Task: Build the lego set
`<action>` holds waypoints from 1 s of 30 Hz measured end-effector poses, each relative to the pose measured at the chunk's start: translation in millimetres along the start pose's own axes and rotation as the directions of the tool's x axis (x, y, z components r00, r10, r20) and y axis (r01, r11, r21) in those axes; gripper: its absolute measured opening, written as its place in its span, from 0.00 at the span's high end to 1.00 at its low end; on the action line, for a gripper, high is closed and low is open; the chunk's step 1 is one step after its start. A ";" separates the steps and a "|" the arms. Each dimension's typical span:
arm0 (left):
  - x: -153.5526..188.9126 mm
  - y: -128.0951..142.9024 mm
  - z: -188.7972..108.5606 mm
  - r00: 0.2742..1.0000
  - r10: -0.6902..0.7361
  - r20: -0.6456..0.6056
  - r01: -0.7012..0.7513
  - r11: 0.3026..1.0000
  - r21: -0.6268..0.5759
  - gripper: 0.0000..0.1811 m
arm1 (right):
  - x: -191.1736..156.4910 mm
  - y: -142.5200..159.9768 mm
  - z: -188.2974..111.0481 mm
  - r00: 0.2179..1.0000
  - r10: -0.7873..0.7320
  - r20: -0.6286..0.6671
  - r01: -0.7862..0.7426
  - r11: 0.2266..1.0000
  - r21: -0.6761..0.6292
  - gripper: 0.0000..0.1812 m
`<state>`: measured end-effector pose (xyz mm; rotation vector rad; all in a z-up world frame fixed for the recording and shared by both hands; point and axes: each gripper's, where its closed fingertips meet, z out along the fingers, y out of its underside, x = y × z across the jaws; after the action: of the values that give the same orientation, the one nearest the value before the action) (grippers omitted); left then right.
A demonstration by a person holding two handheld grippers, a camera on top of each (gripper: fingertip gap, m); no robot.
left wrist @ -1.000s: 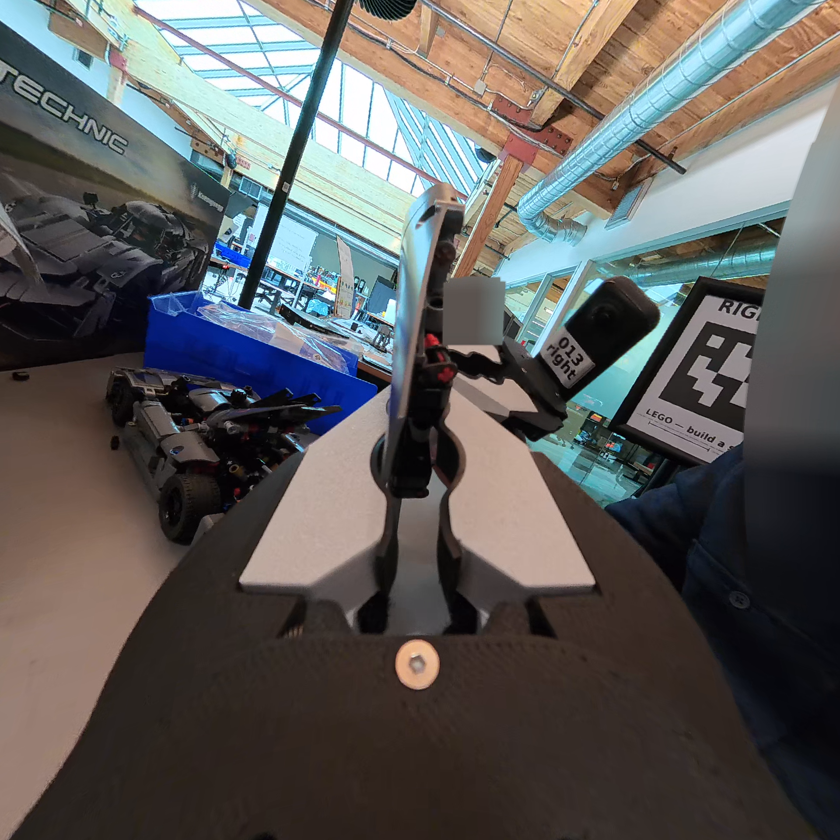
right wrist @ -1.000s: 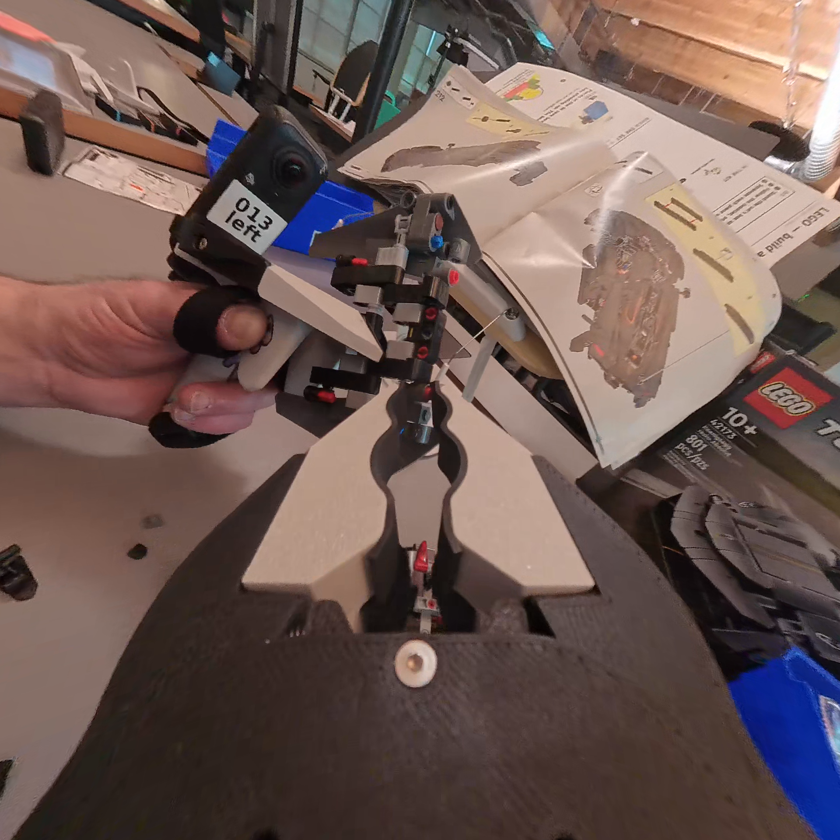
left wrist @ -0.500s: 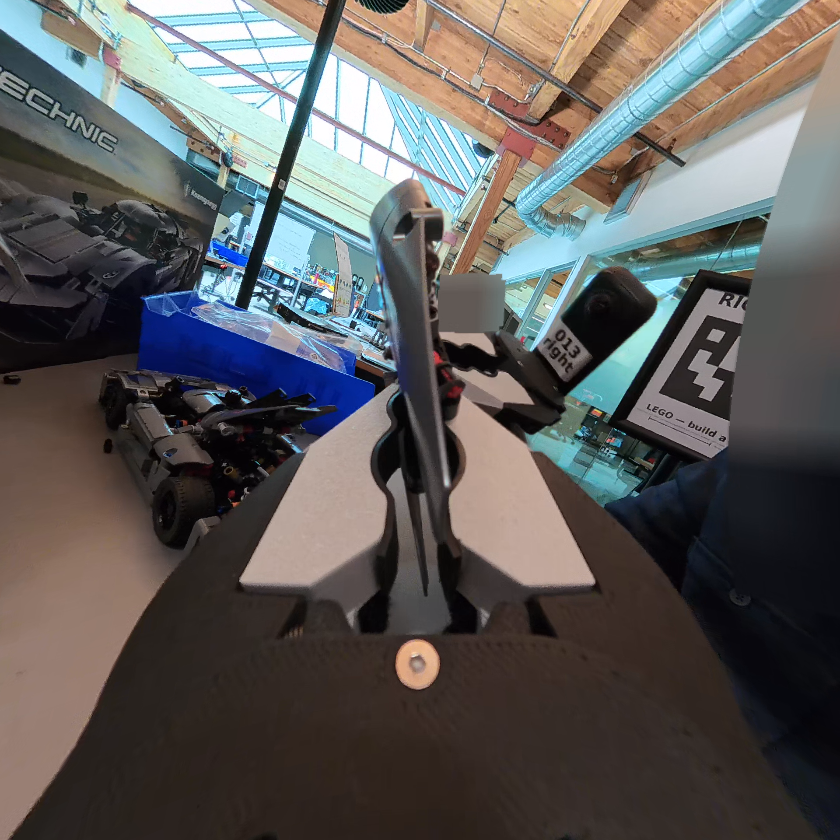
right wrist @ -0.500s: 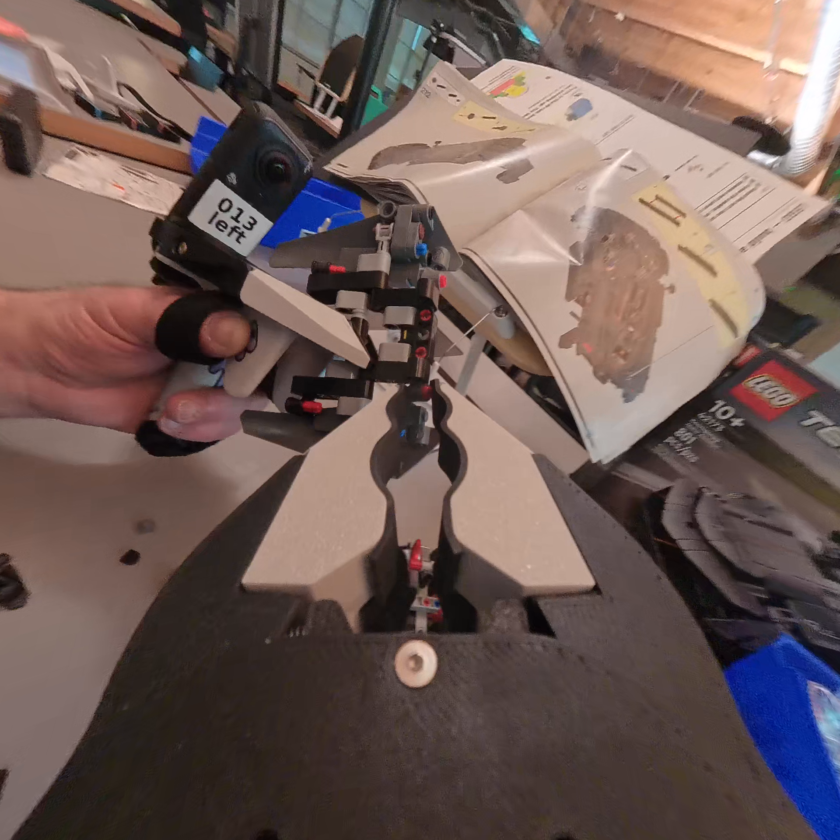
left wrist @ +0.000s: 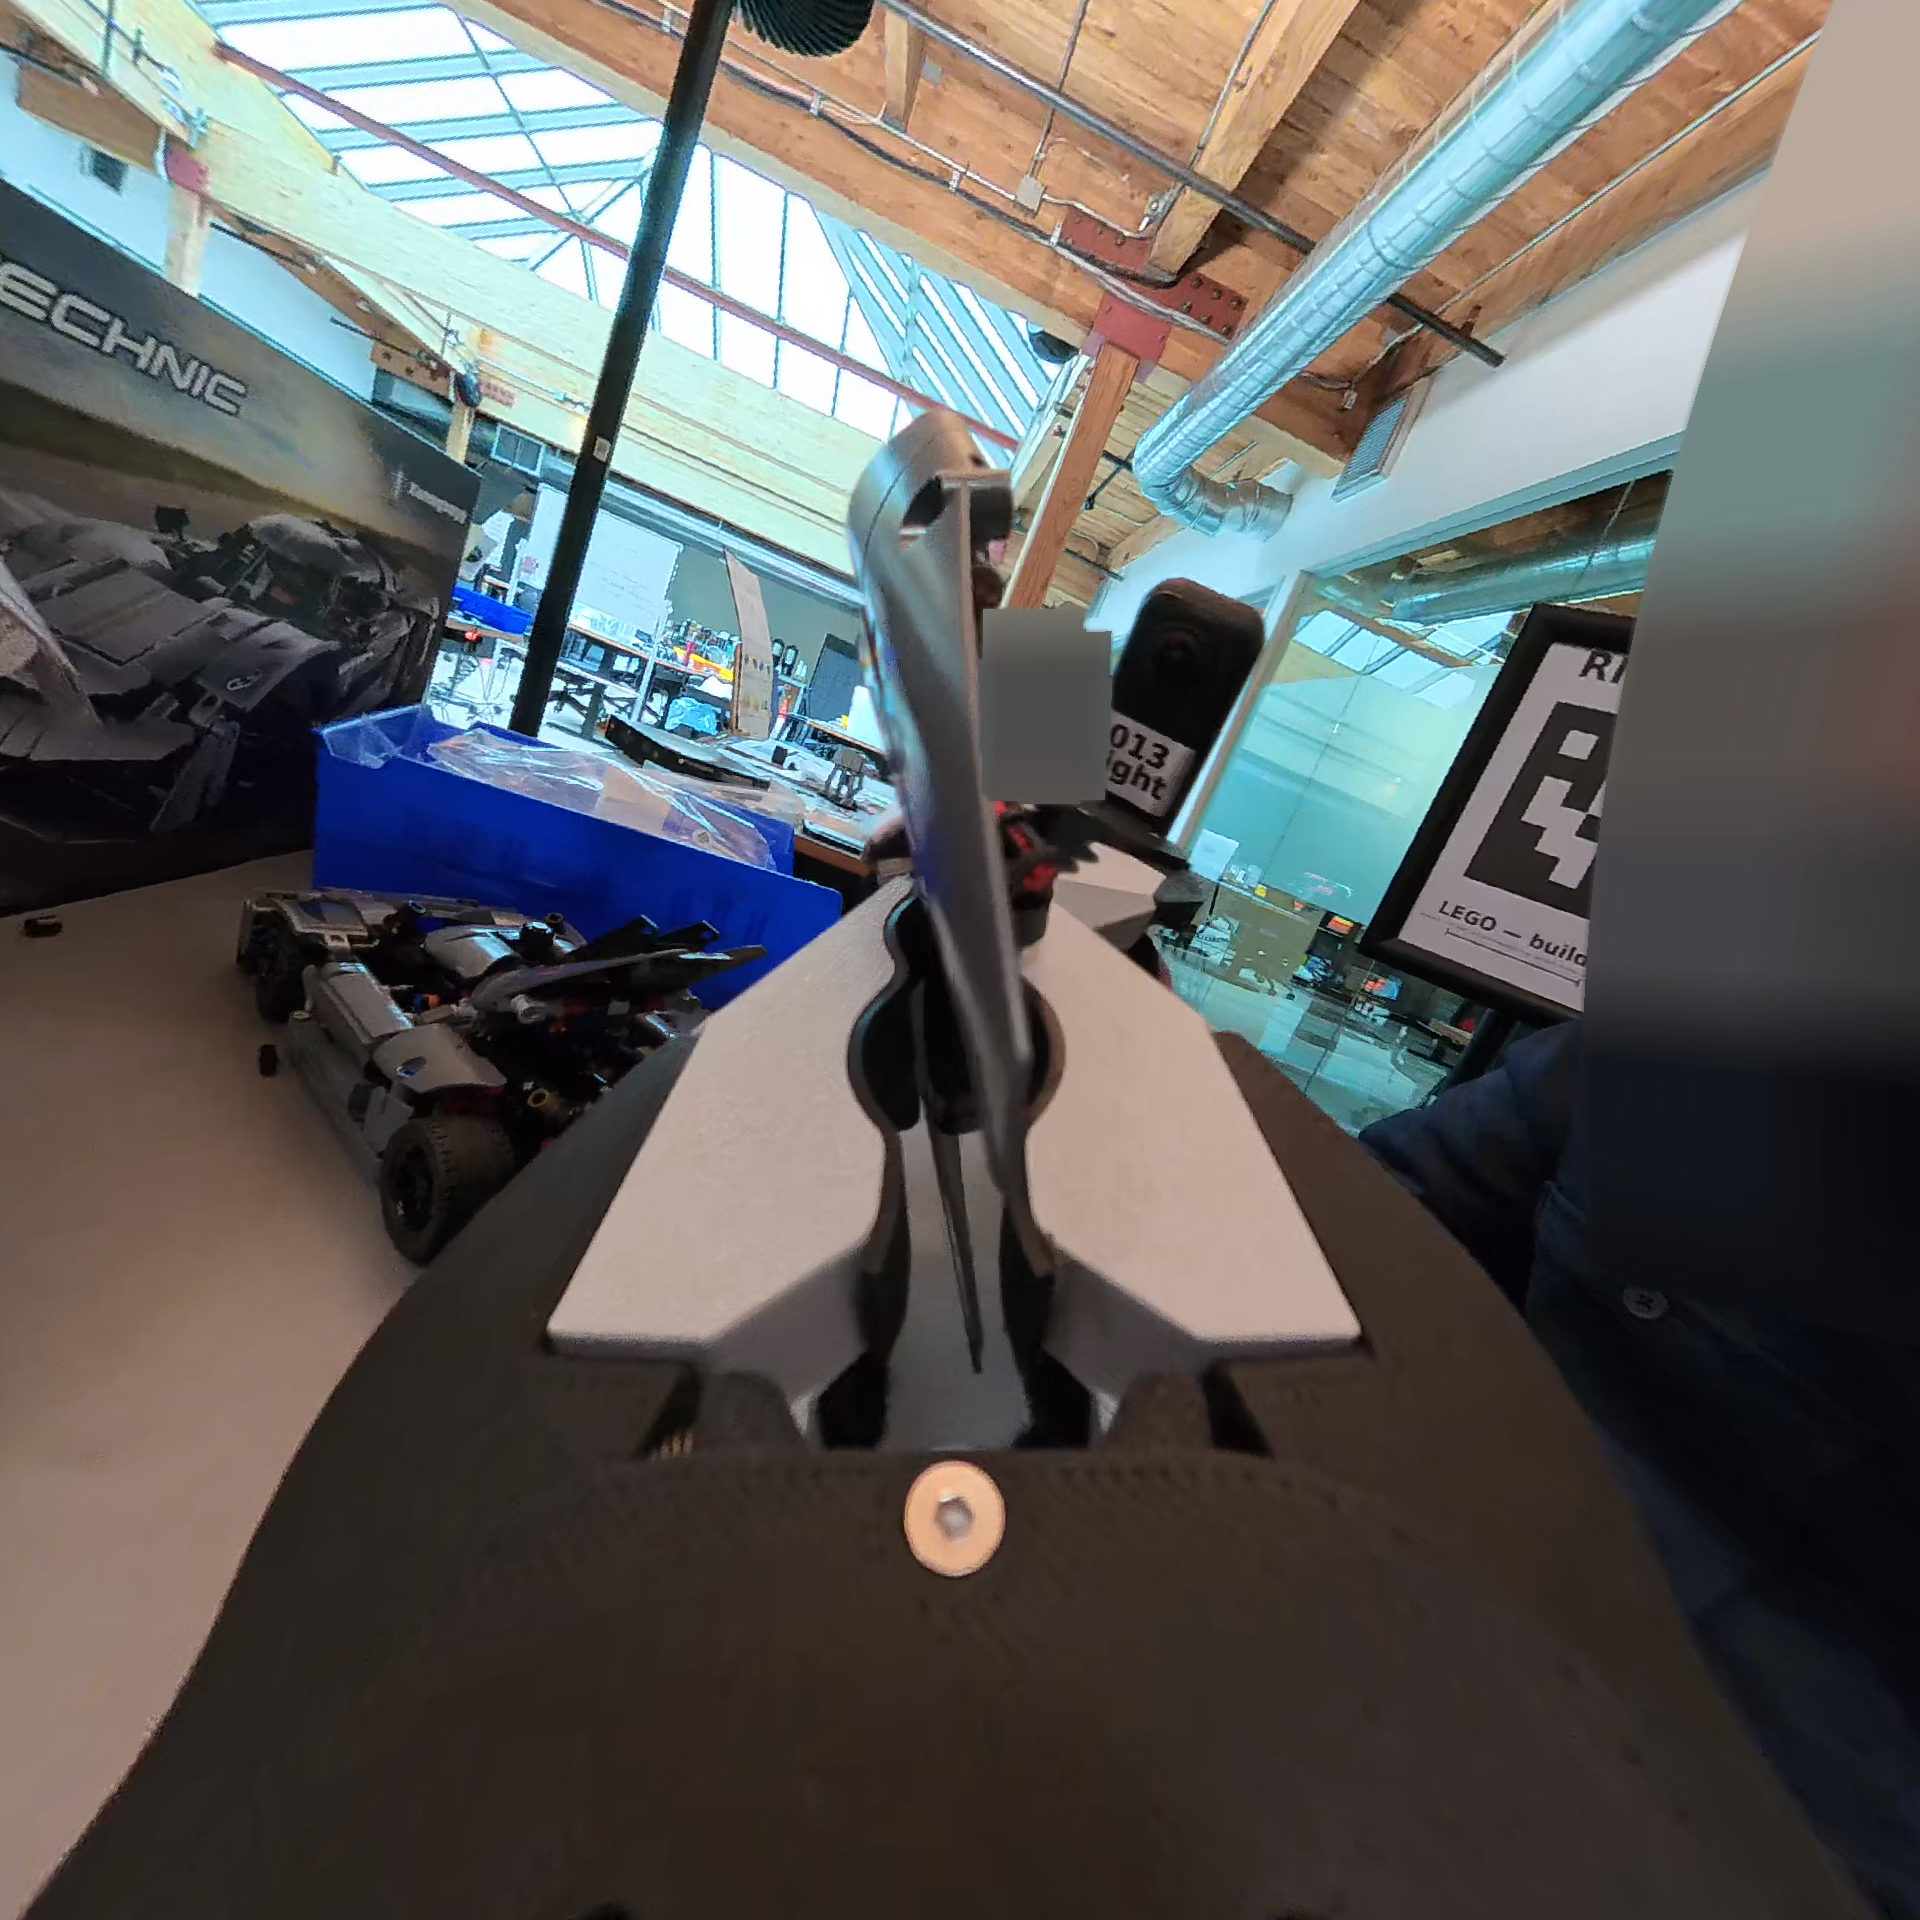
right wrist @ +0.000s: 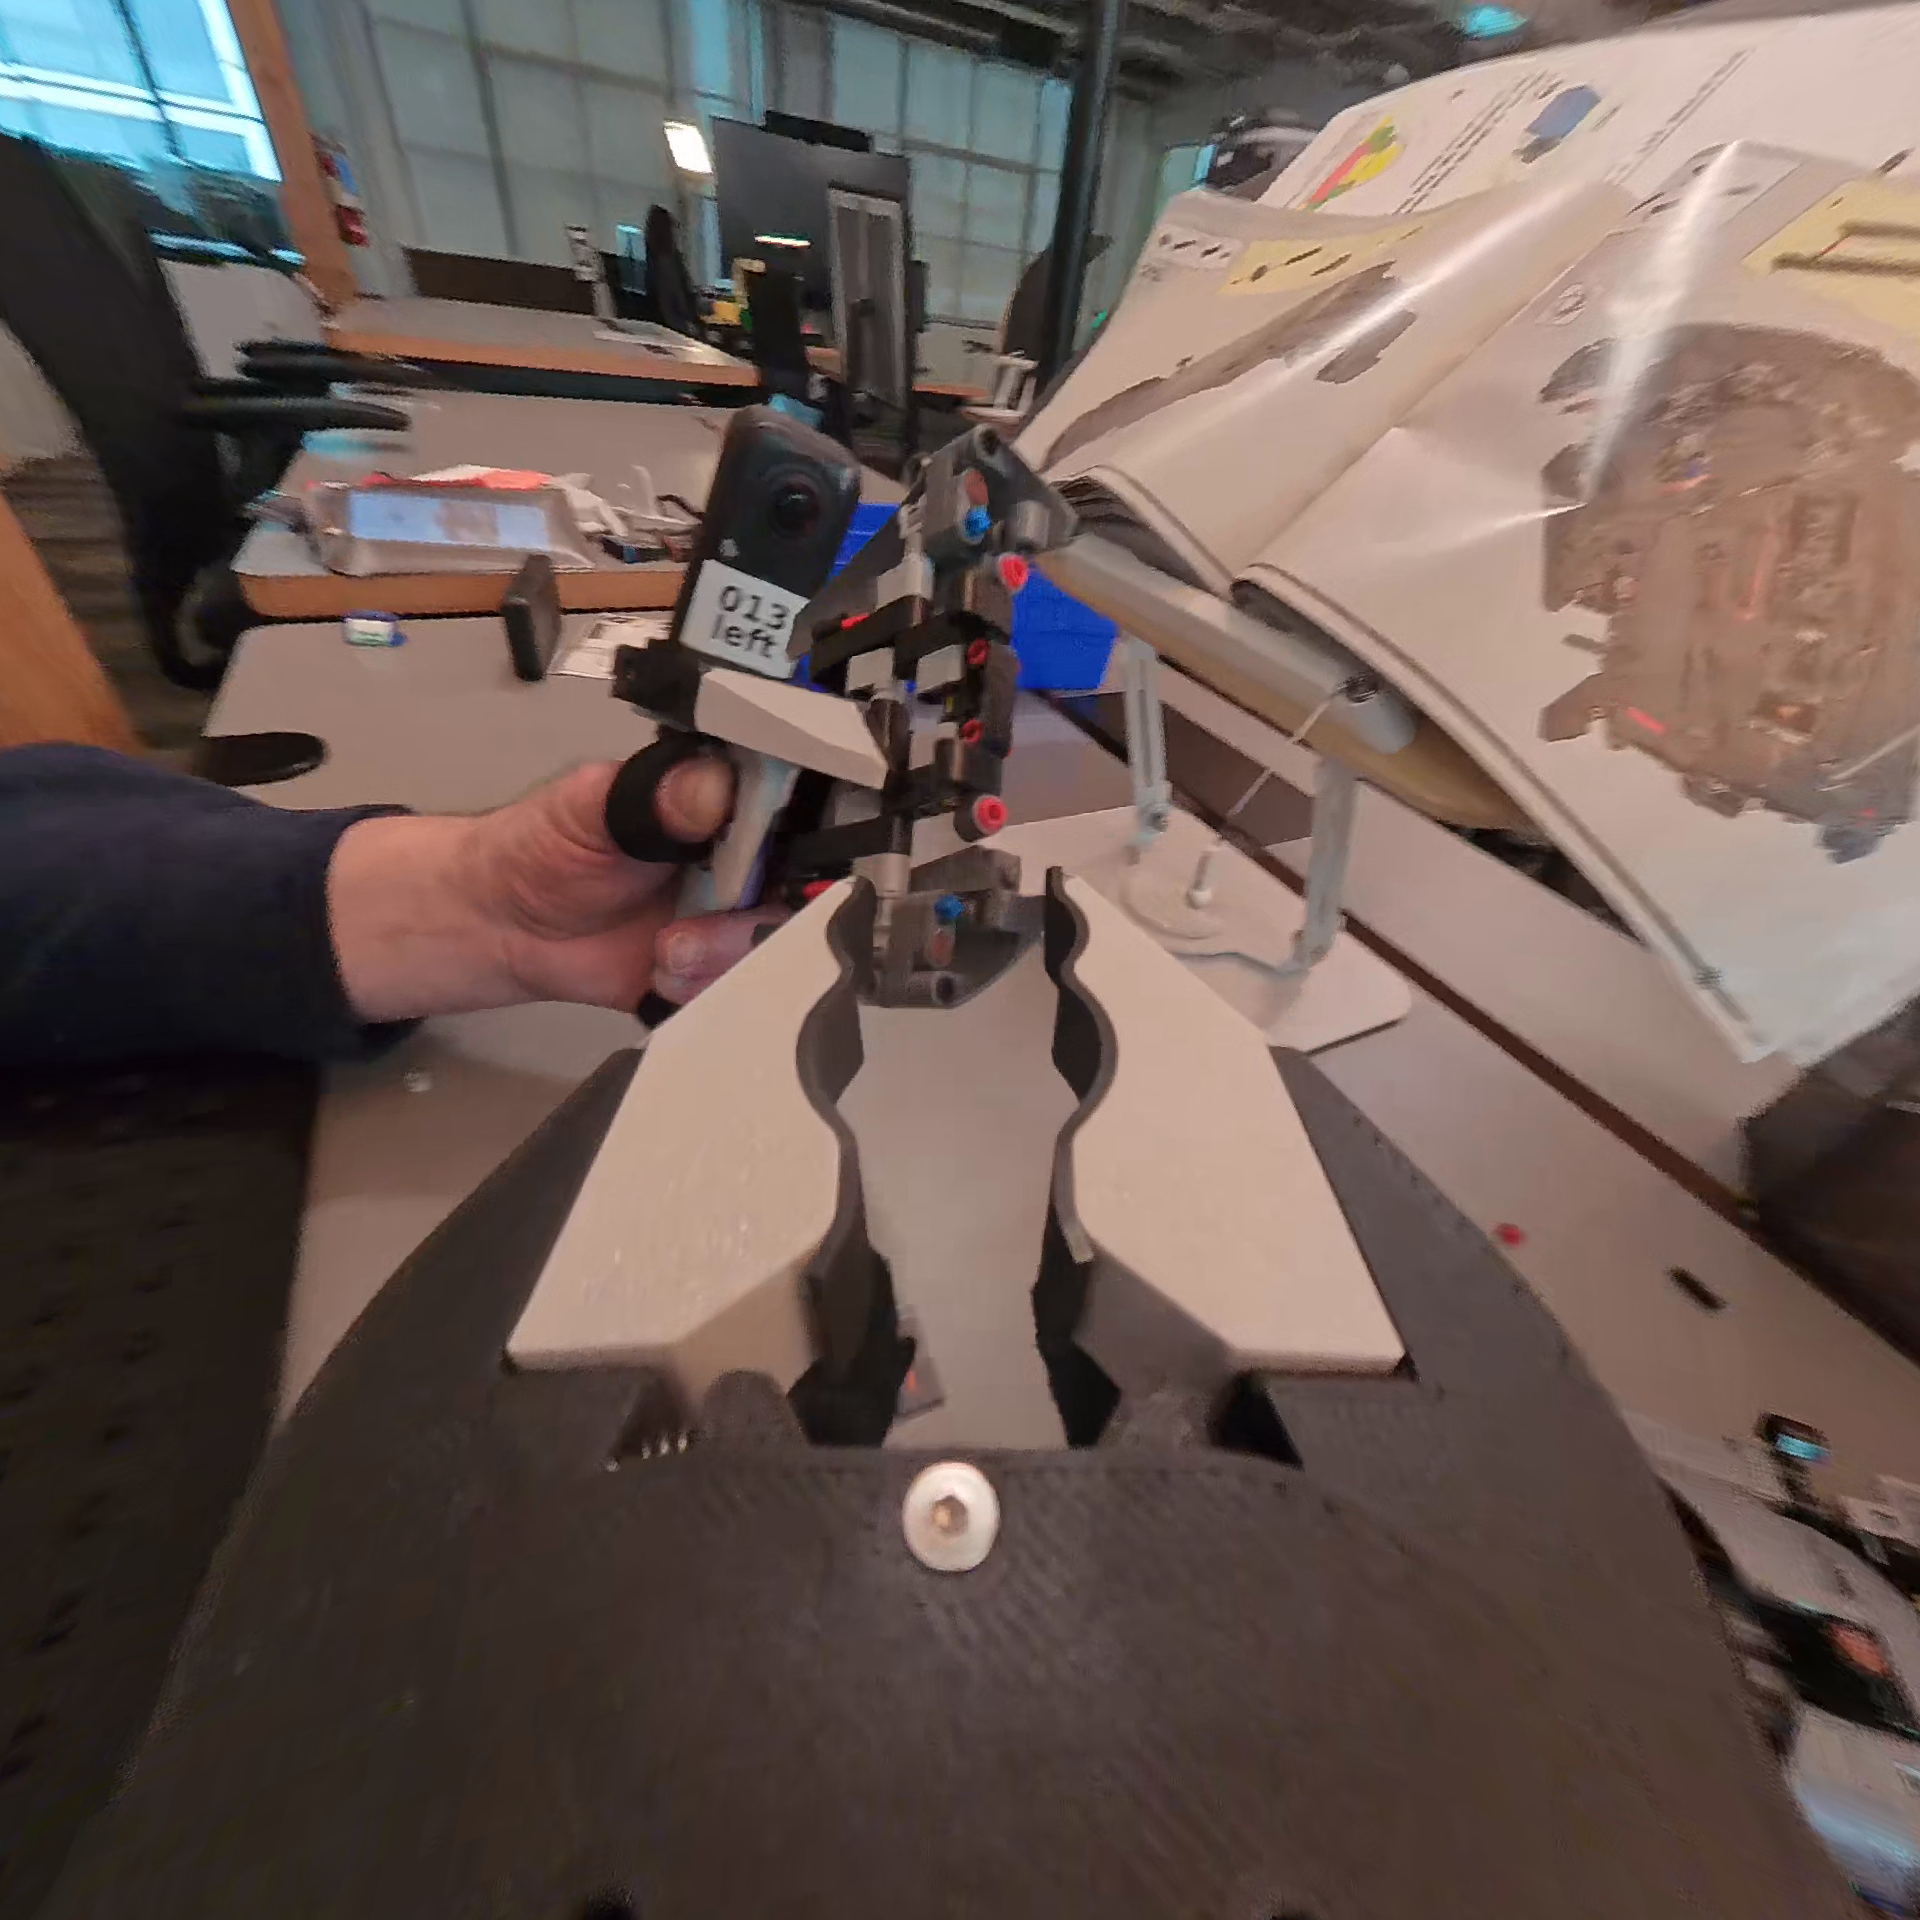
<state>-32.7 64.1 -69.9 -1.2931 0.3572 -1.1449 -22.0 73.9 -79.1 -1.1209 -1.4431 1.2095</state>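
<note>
My left gripper [left wrist: 961, 935] is shut on a lego subassembly and holds it in the air. In the left wrist view its grey curved panel [left wrist: 925, 644] stands up edge-on between the jaws. In the right wrist view the subassembly [right wrist: 956, 665] shows black and grey beams with red and blue pins, with a hand [right wrist: 561, 883] holding the left gripper beside it. My right gripper [right wrist: 951, 894] is open, jaws wide apart. The subassembly's lower end sits between its fingertips. The partly built dark car [left wrist: 416, 1018] rests on the table to the left.
A blue bin [left wrist: 540, 831] with plastic bags and the set's box [left wrist: 187, 603] stand behind the car. The open instruction book [right wrist: 1507, 468] rests on a stand [right wrist: 1288, 935] at right. A framed marker sign [left wrist: 1527, 810] stands right. Small loose pieces [right wrist: 1507, 1233] lie on the table. Both grippers' tips are close together, under 4 cm apart. About 20 centimeters separates my right fingertips from the partly built dark car [left wrist: 416, 1018].
My right gripper has opened and let go of the subassembly's lower end, and its view has swung left. My left gripper still holds the subassembly, which has turned a little.
</note>
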 end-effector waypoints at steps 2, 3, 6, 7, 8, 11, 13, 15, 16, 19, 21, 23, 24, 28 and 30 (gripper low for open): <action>2.2 2.8 0.3 1.000 0.010 -0.021 -0.010 1.000 -0.013 0.96 | -8.1 2.7 3.9 0.996 0.058 0.071 -0.058 0.998 -0.003 0.80; 4.2 5.1 1.8 0.999 0.015 -0.035 -0.015 1.000 -0.021 0.97 | -11.5 4.6 5.9 0.991 0.086 0.101 -0.085 0.996 -0.010 0.78; 13.0 11.6 7.8 0.996 0.039 -0.082 -0.043 0.998 -0.041 0.96 | -19.6 9.0 8.1 0.977 0.134 0.164 -0.130 0.991 -0.030 0.83; 14.4 11.6 8.9 0.995 0.043 -0.085 -0.046 0.998 -0.038 0.96 | -19.8 11.0 8.2 0.976 0.138 0.168 -0.133 0.990 -0.041 0.87; 13.5 11.8 9.3 0.996 0.046 -0.078 -0.050 0.998 -0.042 0.96 | -20.2 11.9 8.0 0.975 0.142 0.172 -0.136 0.990 -0.047 0.89; 8.8 10.6 6.8 0.998 0.035 -0.058 -0.037 0.998 -0.041 0.95 | -20.4 11.2 7.2 0.979 0.120 0.166 -0.114 0.992 -0.046 0.92; 4.5 10.8 6.1 0.999 0.035 -0.035 -0.037 0.998 -0.046 0.94 | -19.5 11.7 5.9 0.979 0.118 0.164 -0.111 0.992 -0.051 0.93; 1.6 10.4 4.2 0.999 0.042 -0.014 -0.043 0.997 -0.057 0.94 | -17.9 12.8 4.0 0.983 0.097 0.157 -0.089 0.994 -0.059 0.96; 0.2 9.8 2.7 0.999 0.053 -0.004 -0.053 0.997 -0.060 0.95 | -17.6 13.9 3.3 0.984 0.086 0.154 -0.076 0.995 -0.068 0.96; -0.9 11.9 1.3 0.998 0.062 0.002 -0.062 0.995 -0.082 0.95 | -19.7 16.5 4.3 0.985 0.067 0.157 -0.055 0.995 -0.083 0.96; -1.4 12.0 -0.9 0.997 0.079 0.011 -0.077 0.992 -0.096 0.95 | -21.0 17.6 4.7 0.987 0.045 0.156 -0.031 0.996 -0.090 0.96; -1.5 12.9 -4.3 0.997 0.080 0.013 -0.078 0.991 -0.109 0.93 | -23.0 18.4 4.3 0.986 0.030 0.164 -0.014 0.995 -0.097 0.96; -2.6 14.2 -5.9 0.997 0.080 0.019 -0.077 0.990 -0.118 0.91 | -23.5 19.3 4.1 0.986 0.024 0.166 -0.007 0.995 -0.103 0.96; -4.0 18.3 -8.1 0.996 0.086 0.026 -0.081 0.985 -0.149 0.90 | -25.2 23.3 4.3 0.984 0.005 0.176 0.017 0.992 -0.123 0.96; -4.8 21.0 -10.7 0.996 0.081 0.028 -0.075 0.981 -0.178 0.89 | -25.3 25.0 4.4 0.985 -0.009 0.174 0.033 0.991 -0.133 0.96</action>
<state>-33.4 59.0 -93.4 -1.4401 0.4884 -1.0404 -20.0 51.0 -106.6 -1.1099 -1.6859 1.2337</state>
